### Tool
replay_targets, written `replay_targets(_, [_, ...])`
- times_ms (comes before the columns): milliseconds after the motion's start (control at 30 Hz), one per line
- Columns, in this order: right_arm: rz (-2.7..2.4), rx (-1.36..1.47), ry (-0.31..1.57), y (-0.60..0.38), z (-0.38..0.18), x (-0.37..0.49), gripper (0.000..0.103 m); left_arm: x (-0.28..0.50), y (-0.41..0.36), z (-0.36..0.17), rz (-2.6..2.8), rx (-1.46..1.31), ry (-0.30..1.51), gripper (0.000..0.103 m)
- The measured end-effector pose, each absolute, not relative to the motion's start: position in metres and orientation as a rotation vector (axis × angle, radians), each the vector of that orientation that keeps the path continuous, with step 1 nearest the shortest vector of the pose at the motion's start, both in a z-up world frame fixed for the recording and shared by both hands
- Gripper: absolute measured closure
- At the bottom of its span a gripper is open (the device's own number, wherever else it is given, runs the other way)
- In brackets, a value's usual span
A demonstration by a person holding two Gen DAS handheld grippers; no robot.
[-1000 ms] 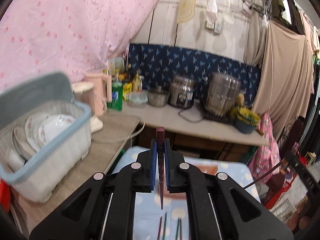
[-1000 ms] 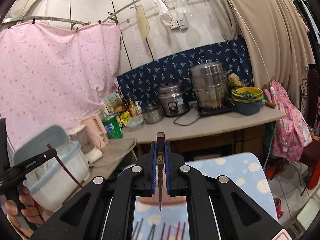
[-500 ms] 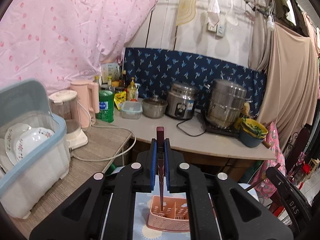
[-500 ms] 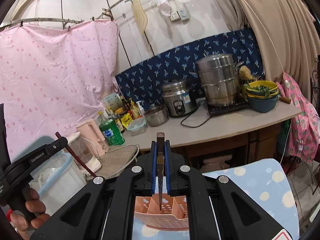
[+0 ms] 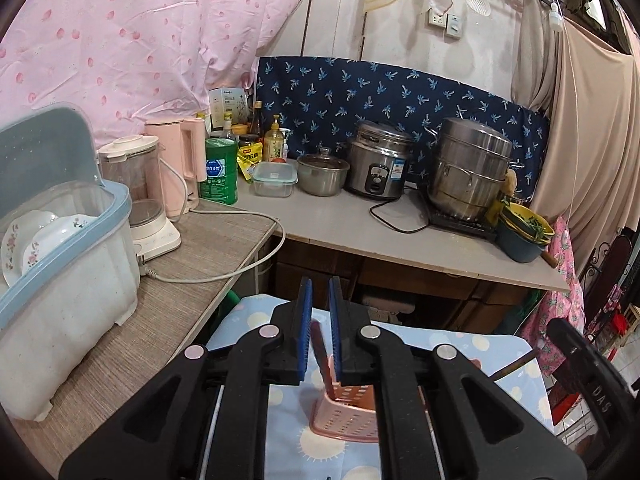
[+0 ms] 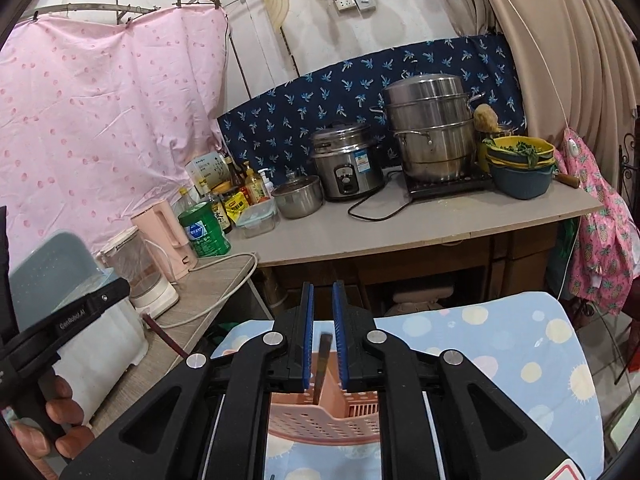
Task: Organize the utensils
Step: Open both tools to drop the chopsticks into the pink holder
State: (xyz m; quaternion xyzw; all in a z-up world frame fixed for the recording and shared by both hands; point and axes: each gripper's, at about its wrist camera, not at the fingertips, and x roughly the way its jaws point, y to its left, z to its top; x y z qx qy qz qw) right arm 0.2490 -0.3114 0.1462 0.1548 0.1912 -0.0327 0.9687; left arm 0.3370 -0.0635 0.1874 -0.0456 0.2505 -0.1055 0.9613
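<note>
A pink perforated utensil basket stands on the blue dotted tablecloth, also in the right wrist view. My left gripper is open above it; a dark red chopstick stands loose in the basket between the jaws. My right gripper is open too, and a dark brown chopstick leans in the basket between its jaws. The left gripper's body shows at the left of the right wrist view, with another dark red chopstick showing beside it.
A blue-lidded dish box with plates sits on the wooden counter at left, beside a blender and pink kettle. Further back are a green bottle, rice cooker, steamer pot and bowls.
Both grippers have opened and let go of their chopsticks, which now stand in the pink basket. Both views have moved closer to the basket.
</note>
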Motion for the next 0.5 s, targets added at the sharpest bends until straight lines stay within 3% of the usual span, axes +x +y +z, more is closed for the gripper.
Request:
replay_targets(67, [-0.064, 0.307, 0.375, -0.311, 0.15, 0.242, 0.09, 0.334, -0.06, 0.187, -0.209, -0.098, 0.511, 0.073])
replay_targets(167, [-0.061, 0.299, 0.357, -0.309, 0.156, 0.228, 0.083, 0.323, -0.053, 0.187, -0.19, -0.099, 0.496, 0.058])
replay_targets(233, [-0.052, 0.303, 0.35, -0.308, 0.157, 0.217, 0.078, 0.316, -0.049, 0.187, -0.188, -0.1, 0.495, 0.054])
replay_targets(500, [-0.032, 0.277, 0.348, -0.296, 0.153, 0.159, 0.075, 0.266, -0.027, 0.18, -0.185, -0.084, 0.504, 0.046])
